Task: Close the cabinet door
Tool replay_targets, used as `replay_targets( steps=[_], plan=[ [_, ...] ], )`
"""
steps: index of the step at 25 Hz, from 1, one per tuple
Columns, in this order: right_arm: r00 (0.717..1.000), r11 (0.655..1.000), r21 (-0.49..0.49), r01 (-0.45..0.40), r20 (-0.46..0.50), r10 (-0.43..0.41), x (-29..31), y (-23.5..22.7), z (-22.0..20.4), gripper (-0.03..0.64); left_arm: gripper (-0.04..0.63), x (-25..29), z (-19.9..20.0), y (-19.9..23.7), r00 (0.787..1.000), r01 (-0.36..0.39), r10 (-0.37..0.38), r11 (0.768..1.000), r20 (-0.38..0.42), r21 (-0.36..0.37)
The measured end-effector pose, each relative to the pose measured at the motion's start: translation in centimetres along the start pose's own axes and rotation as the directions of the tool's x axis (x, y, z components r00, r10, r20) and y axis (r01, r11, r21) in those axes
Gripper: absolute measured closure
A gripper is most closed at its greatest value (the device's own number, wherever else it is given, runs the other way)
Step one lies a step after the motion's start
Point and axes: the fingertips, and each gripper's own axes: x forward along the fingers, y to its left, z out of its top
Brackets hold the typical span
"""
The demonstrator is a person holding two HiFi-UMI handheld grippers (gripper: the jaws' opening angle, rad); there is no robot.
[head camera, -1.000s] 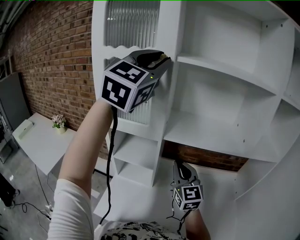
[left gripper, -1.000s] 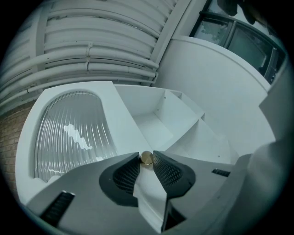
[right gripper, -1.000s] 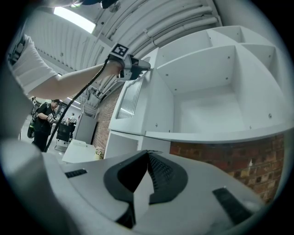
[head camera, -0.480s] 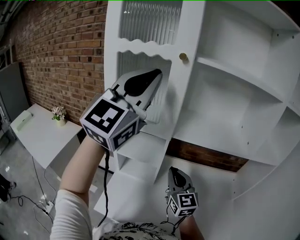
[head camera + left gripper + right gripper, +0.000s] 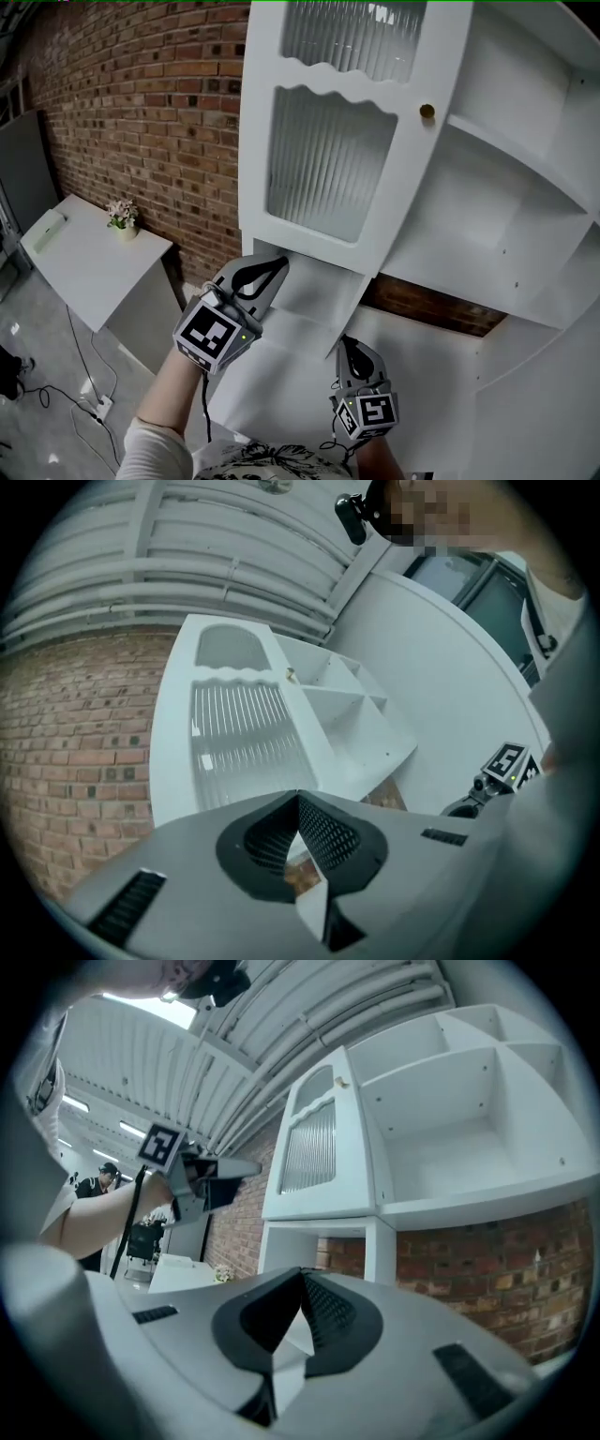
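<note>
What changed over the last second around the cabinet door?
The left gripper dropped from the free edge of the cabinet door to a spot below the door. Its jaws have just been closing and are now shut with nothing between them. The right gripper stayed low, shut and empty. The door looks closed.
</note>
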Motion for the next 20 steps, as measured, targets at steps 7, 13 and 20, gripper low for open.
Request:
replay_targets(
  steps=[7, 13, 20],
  plan=[
    [1.000, 0.998, 0.054, 0.018, 0.013, -0.019, 1.5, 4.0, -1.2, 0.611, 0.589, -4.5, -9.2, -2.2, 0.997, 0.020, -0.035, 0.972, -0.063, -0.235],
    [0.998, 0.995, 0.069, 0.068, -0.018, -0.067, 1.7, 6.2, -2.0, 0.611, 0.589, -8.3, -13.4, -1.8, 0.993, -0.013, -0.023, 0.956, -0.117, -0.294],
    [0.997, 0.997, 0.031, 0.071, -0.042, -0.070, 2.2, 9.7, -3.5, 0.612, 0.589, -11.0, -16.2, -1.4, 0.989, -0.006, -0.049, 0.932, -0.143, -0.363]
  ],
)
